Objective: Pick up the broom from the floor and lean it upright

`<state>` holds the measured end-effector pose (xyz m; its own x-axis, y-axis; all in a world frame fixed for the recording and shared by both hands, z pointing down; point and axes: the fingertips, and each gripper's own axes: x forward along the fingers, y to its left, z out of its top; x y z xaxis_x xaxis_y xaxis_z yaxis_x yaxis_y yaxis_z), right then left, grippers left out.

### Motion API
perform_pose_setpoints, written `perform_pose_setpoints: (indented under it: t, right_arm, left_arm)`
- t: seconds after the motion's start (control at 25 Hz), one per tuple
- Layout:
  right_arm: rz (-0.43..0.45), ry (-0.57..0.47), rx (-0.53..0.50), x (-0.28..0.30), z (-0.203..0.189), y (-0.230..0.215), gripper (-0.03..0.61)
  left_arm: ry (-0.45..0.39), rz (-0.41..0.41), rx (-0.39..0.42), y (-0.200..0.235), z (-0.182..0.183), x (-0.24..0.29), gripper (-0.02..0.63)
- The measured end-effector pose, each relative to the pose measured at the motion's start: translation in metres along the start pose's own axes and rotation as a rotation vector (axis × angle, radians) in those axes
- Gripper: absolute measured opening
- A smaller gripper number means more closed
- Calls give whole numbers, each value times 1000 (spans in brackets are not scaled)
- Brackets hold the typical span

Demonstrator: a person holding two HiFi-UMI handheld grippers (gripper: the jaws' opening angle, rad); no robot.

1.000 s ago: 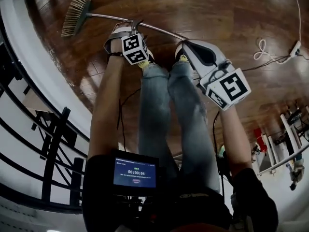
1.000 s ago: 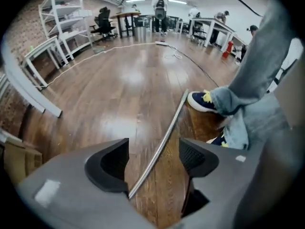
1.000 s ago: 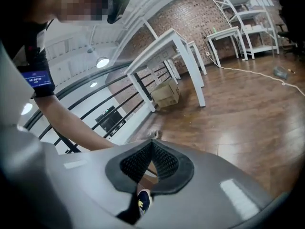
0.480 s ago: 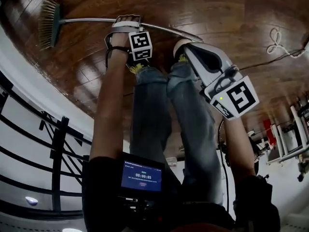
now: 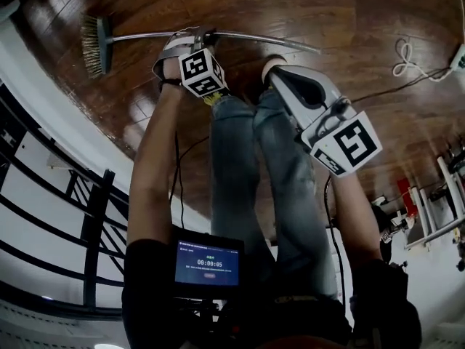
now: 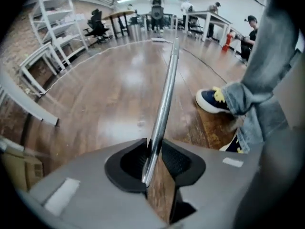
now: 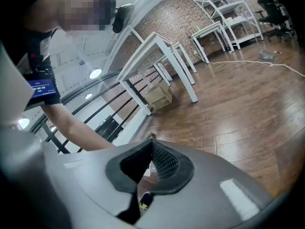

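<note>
- On the wooden floor (image 5: 334, 9), top of the head view: the broom (image 5: 254, 39) lies flat. Its bristle head (image 5: 94, 46) is at the far left and its metal handle (image 6: 164, 99) runs right, past the person's shoes.
- The left gripper (image 5: 196, 33) points steeply down onto the handle, not far from the bristle end.
- In the left gripper view, the left gripper (image 6: 153, 149) has its jaws closing, now narrow. The handle is between them and the pads (image 6: 176, 159) are against it on both sides.
- The broom has not been lifted.
- A dark shoe (image 6: 214, 101) with yellow trim is just beside the handle.
- The right gripper (image 5: 270, 70) is up over the jeans legs (image 5: 247, 166), apart from the broom.
- In the right gripper view, the right gripper (image 7: 151, 147) has its jaws pressed together with nothing between them.
- A black railing (image 5: 87, 224) is at lower left and a white cable (image 5: 407, 60) is on the floor at far right.
- A small lit screen (image 5: 208, 264) is at the person's chest.
</note>
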<state>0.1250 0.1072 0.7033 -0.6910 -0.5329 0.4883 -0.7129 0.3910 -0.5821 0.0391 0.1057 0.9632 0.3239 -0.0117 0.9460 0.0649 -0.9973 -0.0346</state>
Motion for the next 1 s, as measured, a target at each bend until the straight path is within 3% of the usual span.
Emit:
perform_pose_setpoints:
  t: [0.16, 0.36, 0.48, 0.52, 0.68, 0.88, 0.96, 1.0]
  right_arm:
    - [9, -18, -47, -13, 54, 36, 5]
    - [-72, -58, -102, -22, 117, 51, 10]
    - [-54, -69, -147, -8, 158, 68, 242]
    - [-44, -75, -179, -1, 175, 75, 264]
    - [-12, -140, -283, 36, 243, 112, 262]
    - [37, -120, -429, 114, 275, 157, 257]
    - [44, -132, -498, 138, 286, 174, 108]
    - [55, -132, -507, 147, 289, 182, 96]
  left_arm:
    - [-162, 93, -192, 67, 21, -99, 110]
    - [-369, 244, -448, 135, 32, -221, 110]
    - [-466, 287, -574, 152, 27, -271, 109]
    - [-504, 303, -611, 157, 26, -285, 109]
    - [-607, 348, -724, 170, 23, -326, 103]
    - [-673, 385, -838, 177, 18, -358, 97]
    - [-679, 400, -884, 182, 11, -366, 94]
    - [-683, 405, -914, 185, 6, -369, 94]
